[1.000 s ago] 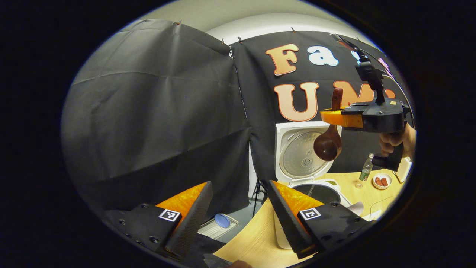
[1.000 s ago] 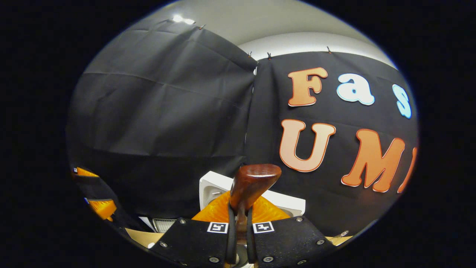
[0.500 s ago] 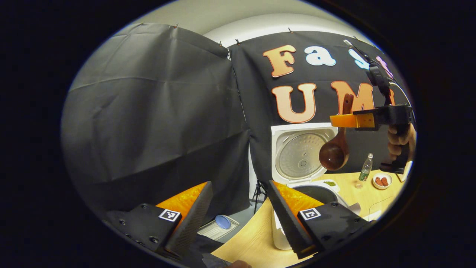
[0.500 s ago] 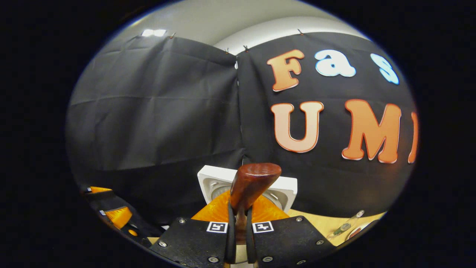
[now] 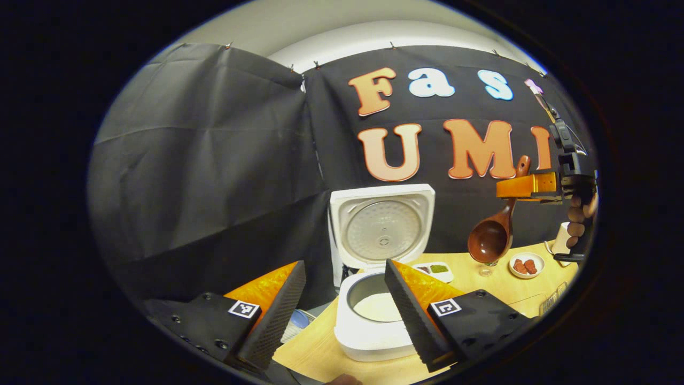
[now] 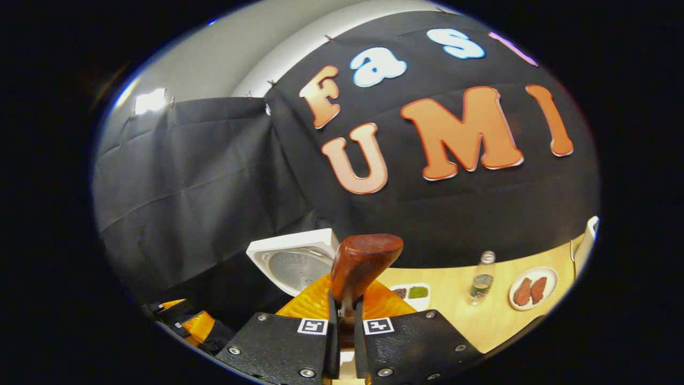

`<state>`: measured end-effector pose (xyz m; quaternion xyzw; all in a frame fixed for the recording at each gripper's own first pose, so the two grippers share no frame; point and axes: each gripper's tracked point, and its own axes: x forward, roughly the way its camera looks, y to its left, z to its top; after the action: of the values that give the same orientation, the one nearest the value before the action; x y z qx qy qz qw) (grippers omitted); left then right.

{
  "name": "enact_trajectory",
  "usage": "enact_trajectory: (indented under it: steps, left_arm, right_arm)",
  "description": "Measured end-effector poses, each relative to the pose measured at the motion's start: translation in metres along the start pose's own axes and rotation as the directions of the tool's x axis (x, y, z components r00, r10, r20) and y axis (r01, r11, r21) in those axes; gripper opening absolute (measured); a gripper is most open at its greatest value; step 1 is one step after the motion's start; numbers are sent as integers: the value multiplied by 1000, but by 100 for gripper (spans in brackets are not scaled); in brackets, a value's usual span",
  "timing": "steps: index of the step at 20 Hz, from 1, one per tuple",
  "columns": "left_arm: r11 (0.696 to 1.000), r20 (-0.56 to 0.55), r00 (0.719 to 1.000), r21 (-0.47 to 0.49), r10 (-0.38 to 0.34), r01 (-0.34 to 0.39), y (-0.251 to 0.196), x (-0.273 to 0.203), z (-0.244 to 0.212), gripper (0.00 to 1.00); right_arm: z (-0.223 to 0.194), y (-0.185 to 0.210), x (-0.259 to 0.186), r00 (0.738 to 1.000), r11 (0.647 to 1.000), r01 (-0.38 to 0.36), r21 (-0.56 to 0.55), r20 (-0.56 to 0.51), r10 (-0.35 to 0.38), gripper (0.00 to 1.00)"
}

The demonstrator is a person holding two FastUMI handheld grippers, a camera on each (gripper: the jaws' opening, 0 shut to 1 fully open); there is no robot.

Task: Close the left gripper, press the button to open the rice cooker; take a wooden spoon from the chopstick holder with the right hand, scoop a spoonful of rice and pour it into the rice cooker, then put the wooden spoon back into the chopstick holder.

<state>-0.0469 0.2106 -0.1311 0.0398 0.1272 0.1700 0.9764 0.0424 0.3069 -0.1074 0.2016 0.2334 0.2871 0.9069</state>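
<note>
The right gripper (image 6: 342, 342) pinches the handle of the dark brown wooden spoon (image 5: 490, 235), its bowl hanging above the pale wooden table (image 5: 481, 289). The left gripper (image 5: 342, 310) holds its jaws spread before the white rice cooker (image 5: 374, 326), whose lid stands open over what seems to be rice.

The left gripper view is taken from low over the near edge of the tabletop (image 5: 368, 347), facing the back wall, with the open rice cooker (image 5: 374, 299) close ahead. The right gripper view is taken from higher up and further right, angled towards the same wall. Shared between both: the cooker's raised lid (image 6: 296, 262), a plastic bottle (image 6: 481, 280) and a small plate (image 6: 531, 289).
</note>
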Motion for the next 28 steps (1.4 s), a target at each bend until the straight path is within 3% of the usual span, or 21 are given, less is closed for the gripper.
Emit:
enact_trajectory:
  steps: [4,5,10,17,21,24,28]
  left_arm:
    - [996,-29,996,-41,-81,80,-56,-3,5,97]
    - [995,-30,995,-39,-93,92,-66,-4,8,97]
    - [990,-25,990,-16,-139,139,-110,-10,16,97]
    - [978,-70,978,-83,-198,192,-157,-15,14,97]
    - [965,-106,968,-161,-228,209,-174,-14,12,97]
    - [962,-121,969,-199,-214,188,-176,-11,15,100]
    - [974,-108,979,-172,-170,150,-169,-14,24,97]
  right_arm:
    - [-7,-77,-46,992,990,129,49,-11,-129,10]
    - [-12,-96,-58,986,985,165,58,-18,-164,15]
    - [-21,-167,-117,956,952,294,89,-21,-293,10]
    - [-54,-259,-208,876,859,481,177,-69,-477,10]
    - [-73,-289,-243,840,821,542,180,-98,-533,10]
    - [-85,-305,-255,834,812,551,194,-108,-541,10]
    - [-109,-321,-258,833,811,554,187,-133,-538,12]
